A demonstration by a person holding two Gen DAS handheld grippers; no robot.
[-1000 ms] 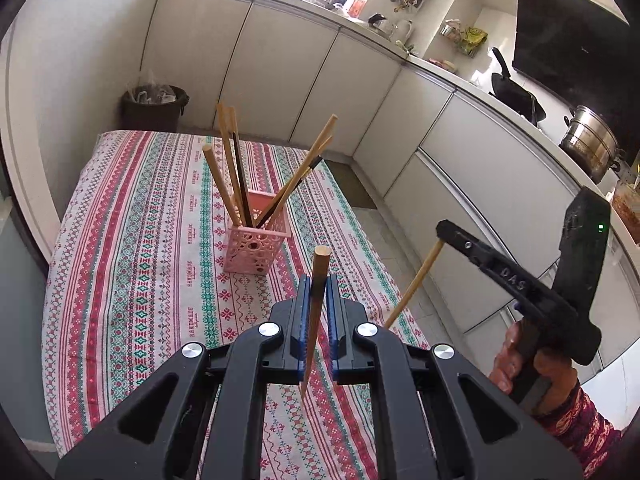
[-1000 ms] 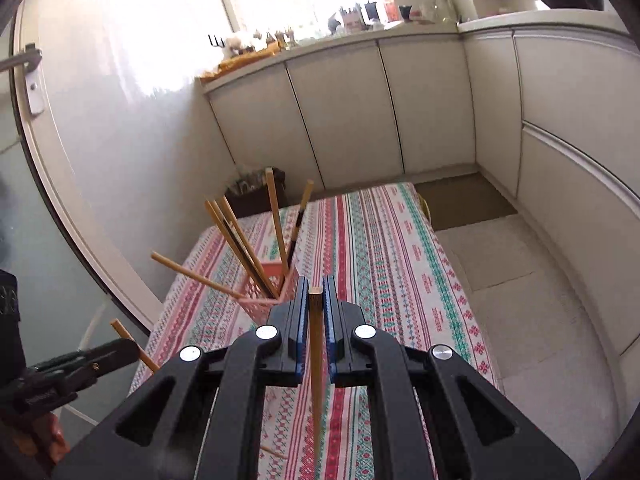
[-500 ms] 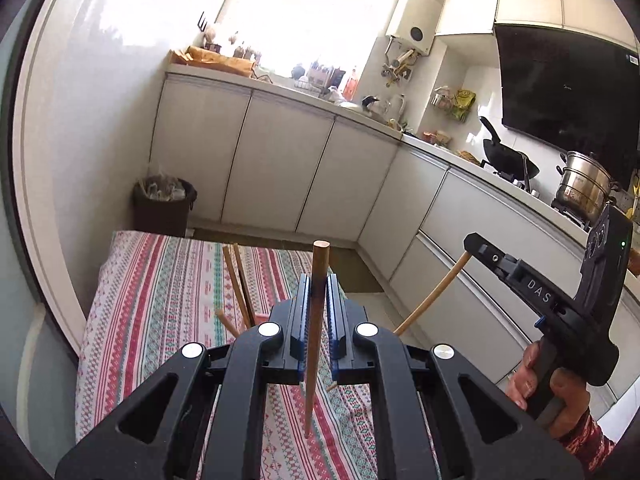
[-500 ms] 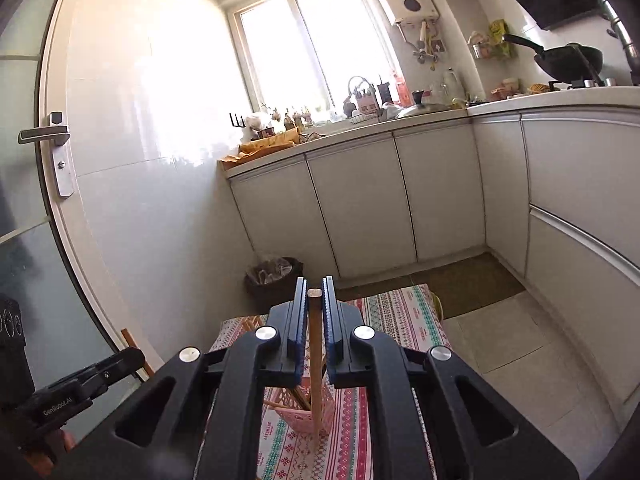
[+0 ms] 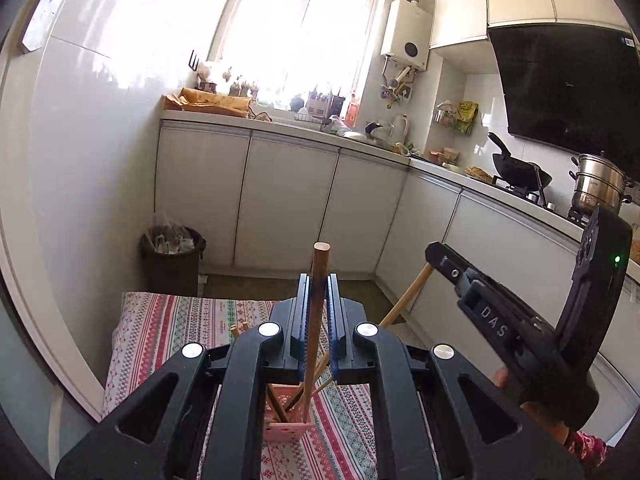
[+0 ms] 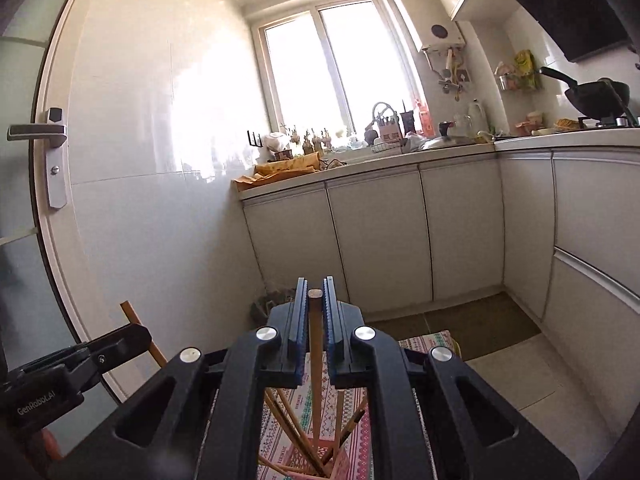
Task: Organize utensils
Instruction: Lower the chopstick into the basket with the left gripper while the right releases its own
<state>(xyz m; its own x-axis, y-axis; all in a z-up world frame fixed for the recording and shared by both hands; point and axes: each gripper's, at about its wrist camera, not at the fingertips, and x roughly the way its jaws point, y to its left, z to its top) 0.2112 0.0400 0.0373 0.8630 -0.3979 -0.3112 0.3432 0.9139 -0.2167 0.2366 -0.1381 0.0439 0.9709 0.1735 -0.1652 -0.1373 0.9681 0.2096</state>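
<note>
Left wrist view: we are clamping a chopstick (image 5: 318, 312) between the blue pads of the left gripper (image 5: 319, 320), jaws clenched on it. It is standing nearly upright across the jaws, its blunt top poking above the pads and its thin end hanging below, over the pink holder (image 5: 286, 428) on the striped tabletop (image 5: 160, 328). In the right wrist view the right gripper (image 6: 315, 332) is pinching a second chopstick (image 6: 316, 360) the same way, with only a stub showing above the pads and most of the stick hanging toward the holder (image 6: 296, 464) with its crowd of sticks.

We are judging these as light, stiff wooden rods, smooth enough to pivot in a narrow pinch, so a hold nearer the middle is likely steadier than one at the end. The left stick is gripped further from its top; the right one is held close to its top and may swing more. Further out, the right gripper (image 5: 500, 320) is showing at the side of the left view with its stick angled down.
</note>
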